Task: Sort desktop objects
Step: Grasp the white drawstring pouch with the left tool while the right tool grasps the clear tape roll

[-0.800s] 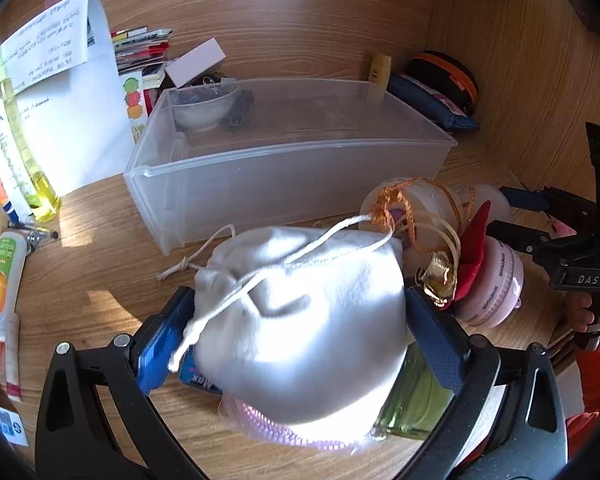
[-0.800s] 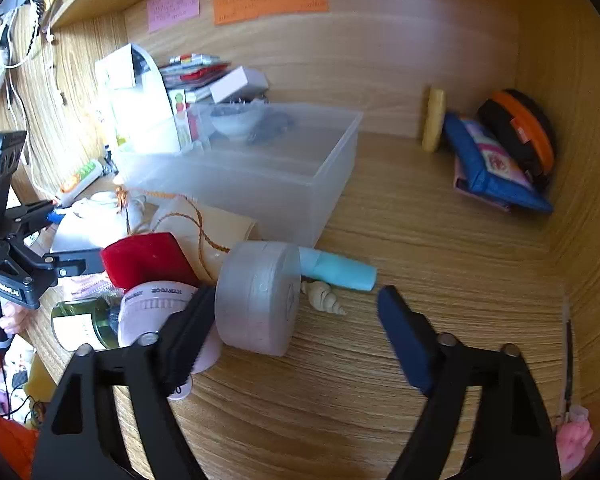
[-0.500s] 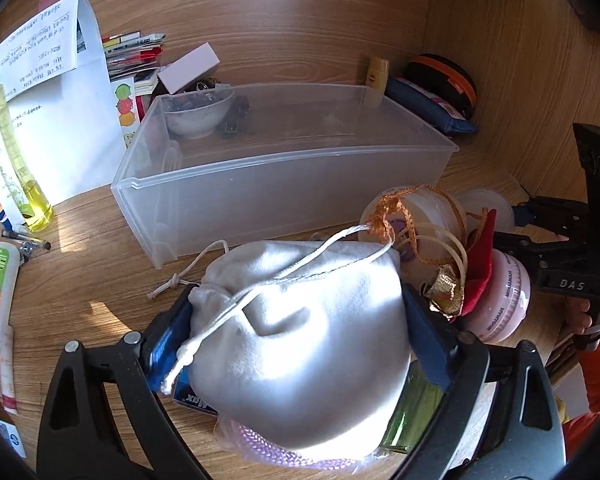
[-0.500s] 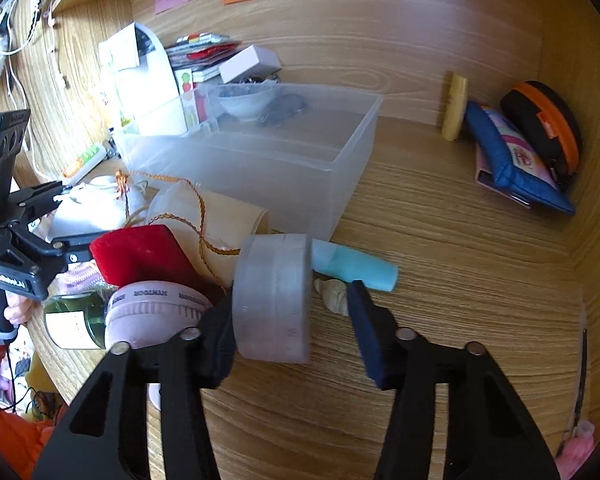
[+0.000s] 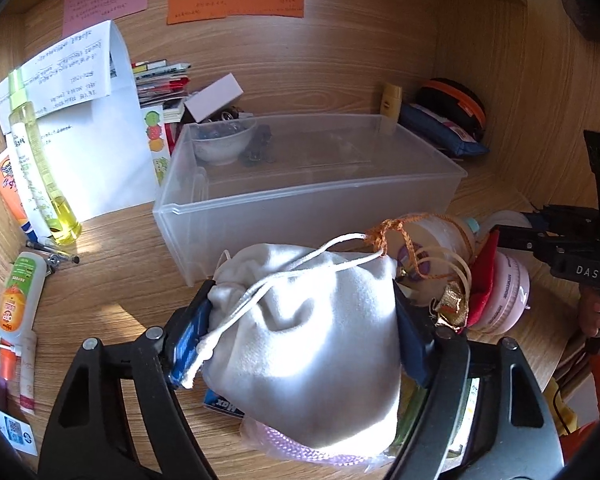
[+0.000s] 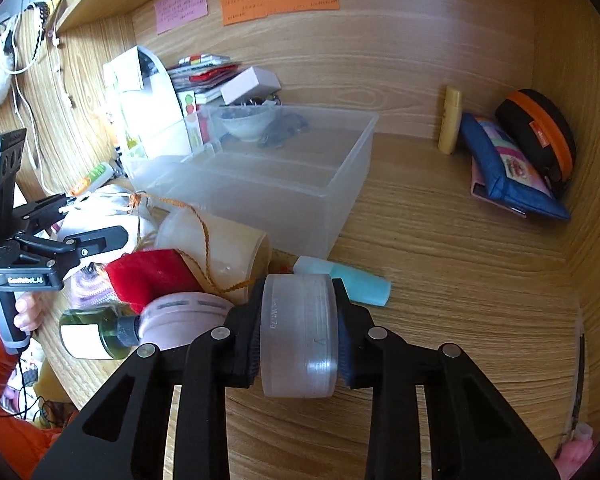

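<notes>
My left gripper (image 5: 300,336) is shut on a white drawstring pouch (image 5: 312,344) and holds it above the desk, in front of a clear plastic bin (image 5: 300,200). My right gripper (image 6: 298,340) is shut on a frosted round jar (image 6: 298,340) standing on its edge. The bin (image 6: 284,200) holds a white bowl (image 5: 222,144) and a dark object at its far end. Beside the jar lie a pink jar (image 6: 180,320), a red pouch (image 6: 148,276), a beige pouch with orange cord (image 6: 220,240), a green bottle (image 6: 92,336) and a teal tube (image 6: 348,280).
A yellow spray bottle (image 5: 40,168), white papers (image 5: 92,140) and tubes (image 5: 20,284) stand at the left. A yellow tube (image 6: 450,120), a blue pouch (image 6: 504,168) and a black-orange case (image 6: 540,132) lean at the back right. Wooden walls enclose the desk.
My right gripper closed its fingers onto the frosted round jar. My left gripper lifted the white pouch slightly and stayed shut on it.
</notes>
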Demonstrator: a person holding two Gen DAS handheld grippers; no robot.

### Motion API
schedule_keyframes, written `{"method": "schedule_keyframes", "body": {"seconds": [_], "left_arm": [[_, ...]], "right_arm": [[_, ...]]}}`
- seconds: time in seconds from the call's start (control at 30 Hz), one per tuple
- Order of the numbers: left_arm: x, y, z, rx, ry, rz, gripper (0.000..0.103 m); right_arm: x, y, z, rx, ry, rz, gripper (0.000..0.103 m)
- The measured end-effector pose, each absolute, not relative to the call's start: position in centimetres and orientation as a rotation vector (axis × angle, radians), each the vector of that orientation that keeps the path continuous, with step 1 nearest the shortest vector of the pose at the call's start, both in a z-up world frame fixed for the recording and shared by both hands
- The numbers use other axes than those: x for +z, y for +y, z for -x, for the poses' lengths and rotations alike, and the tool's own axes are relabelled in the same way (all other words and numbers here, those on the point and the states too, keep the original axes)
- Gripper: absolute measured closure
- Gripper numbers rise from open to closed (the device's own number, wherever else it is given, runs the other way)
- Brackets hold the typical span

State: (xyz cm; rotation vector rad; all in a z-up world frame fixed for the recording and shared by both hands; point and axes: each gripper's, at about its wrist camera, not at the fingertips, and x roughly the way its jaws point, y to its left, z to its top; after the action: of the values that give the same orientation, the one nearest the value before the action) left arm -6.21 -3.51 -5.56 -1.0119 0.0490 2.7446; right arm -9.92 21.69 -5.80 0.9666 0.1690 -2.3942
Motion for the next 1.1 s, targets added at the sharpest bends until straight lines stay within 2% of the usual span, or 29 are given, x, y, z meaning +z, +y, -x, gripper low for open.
{"method": "schedule_keyframes", "body": {"seconds": [0.43,1.1], "left_arm": [[-2.3,-4.4,5.6,2.828,0.045,0.893,0.024],[0.9,-4.8,9.5,2.892,0.019,0.803,0.024]], "right_arm": [[-3.4,22.6,10.0,-2.441,0.112,-0.875,0.076],[0.5,21.7,12.9,-2.439,0.02,-0.735,0.076]]}}
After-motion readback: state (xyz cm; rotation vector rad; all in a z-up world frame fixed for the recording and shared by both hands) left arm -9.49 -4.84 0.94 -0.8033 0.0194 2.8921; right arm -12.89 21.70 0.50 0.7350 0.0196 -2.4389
